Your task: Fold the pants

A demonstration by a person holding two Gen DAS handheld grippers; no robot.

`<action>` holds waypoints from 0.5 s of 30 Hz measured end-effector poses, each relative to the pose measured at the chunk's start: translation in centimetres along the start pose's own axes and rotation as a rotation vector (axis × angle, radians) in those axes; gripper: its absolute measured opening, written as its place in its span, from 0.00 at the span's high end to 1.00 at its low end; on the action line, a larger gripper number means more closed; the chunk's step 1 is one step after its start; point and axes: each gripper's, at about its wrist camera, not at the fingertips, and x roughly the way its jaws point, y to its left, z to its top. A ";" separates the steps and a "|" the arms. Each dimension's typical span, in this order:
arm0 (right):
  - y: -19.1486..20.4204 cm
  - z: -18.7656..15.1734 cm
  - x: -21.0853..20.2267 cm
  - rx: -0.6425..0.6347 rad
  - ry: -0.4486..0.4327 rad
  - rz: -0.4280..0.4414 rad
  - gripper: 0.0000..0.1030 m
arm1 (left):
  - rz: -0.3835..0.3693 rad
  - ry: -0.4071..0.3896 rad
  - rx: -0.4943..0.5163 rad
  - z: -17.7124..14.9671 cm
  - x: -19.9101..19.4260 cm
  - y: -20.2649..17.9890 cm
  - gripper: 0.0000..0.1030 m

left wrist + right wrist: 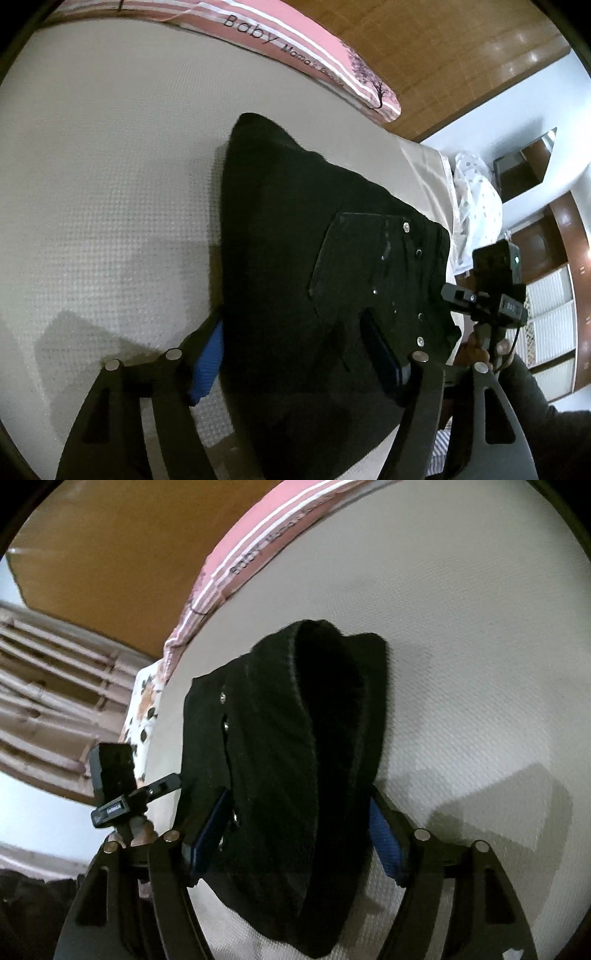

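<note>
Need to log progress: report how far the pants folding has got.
Done: the black pants lie folded into a compact bundle on the white bedspread, back pocket up. In hand: both sets of tongs, left and right, straddle its near edge, open. Left: perhaps a final fold or smoothing; hard to tell.

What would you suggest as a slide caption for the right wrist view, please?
Right gripper open astride folded black pants on a cream mattress, pink pillow behind, left gripper's camera alongside.
</note>
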 end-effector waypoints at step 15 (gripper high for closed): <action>-1.4 0.3 0.6 0.098 -0.033 0.046 0.66 | 0.222 -0.034 -0.020 -0.4 0.2 -1.8 0.74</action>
